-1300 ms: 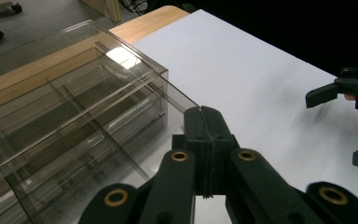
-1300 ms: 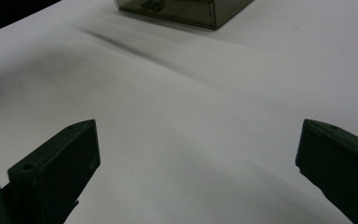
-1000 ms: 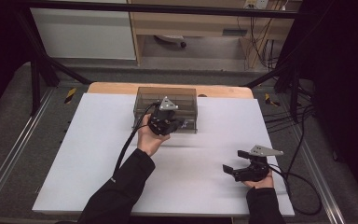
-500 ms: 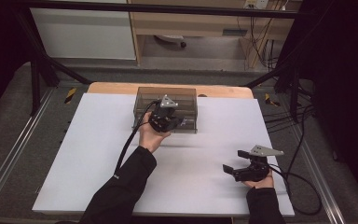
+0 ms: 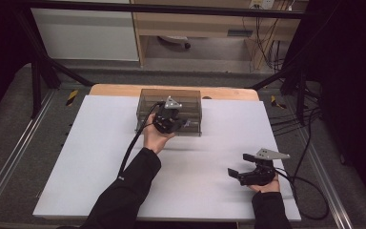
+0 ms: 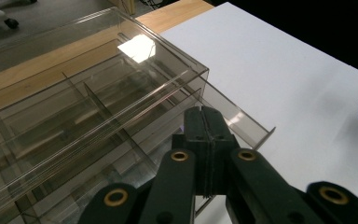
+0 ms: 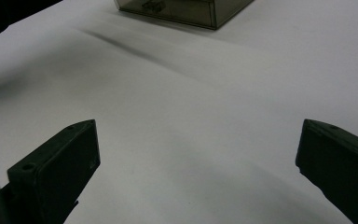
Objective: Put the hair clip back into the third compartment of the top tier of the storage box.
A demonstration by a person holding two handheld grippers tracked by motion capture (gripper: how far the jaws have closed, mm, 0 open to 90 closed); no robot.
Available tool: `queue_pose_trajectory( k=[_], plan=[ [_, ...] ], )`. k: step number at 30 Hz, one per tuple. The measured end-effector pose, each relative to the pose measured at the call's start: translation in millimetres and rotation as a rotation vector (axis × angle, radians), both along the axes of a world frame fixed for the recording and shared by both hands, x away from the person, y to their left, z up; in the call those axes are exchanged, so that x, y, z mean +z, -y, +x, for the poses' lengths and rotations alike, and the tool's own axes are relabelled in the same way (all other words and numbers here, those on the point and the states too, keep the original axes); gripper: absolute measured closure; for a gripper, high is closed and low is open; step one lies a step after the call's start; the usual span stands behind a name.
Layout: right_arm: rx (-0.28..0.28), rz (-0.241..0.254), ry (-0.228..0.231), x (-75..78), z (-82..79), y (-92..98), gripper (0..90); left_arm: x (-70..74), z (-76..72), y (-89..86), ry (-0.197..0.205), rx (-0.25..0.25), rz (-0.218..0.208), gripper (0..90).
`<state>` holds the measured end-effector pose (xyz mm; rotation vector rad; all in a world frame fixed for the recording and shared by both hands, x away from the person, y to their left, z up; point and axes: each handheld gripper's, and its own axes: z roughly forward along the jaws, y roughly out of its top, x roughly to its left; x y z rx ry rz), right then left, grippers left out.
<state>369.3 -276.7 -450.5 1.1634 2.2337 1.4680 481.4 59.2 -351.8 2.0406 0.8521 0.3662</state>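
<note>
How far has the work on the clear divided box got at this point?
Done: the left gripper has reached the clear compartment box, jaws shut at its front edge. In hand: whether they pinch a thin panel is unclear. Left: the right gripper rests open on the white table, unused.

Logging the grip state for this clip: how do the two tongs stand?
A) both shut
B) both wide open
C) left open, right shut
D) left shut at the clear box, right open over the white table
D: the left tongs are pressed together at the clear box, while the right tongs stand wide apart above the white table.
</note>
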Motion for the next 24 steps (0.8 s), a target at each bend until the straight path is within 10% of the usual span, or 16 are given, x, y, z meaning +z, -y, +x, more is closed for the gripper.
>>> queue_pose_trajectory(
  k=[24],
  plan=[
    [0.001, 0.000, 0.004, 0.1, 0.1, 0.4, 0.2, -16.6, 1.6, 7.6, -0.028, -0.018, 0.000, 89.7]
  ],
)
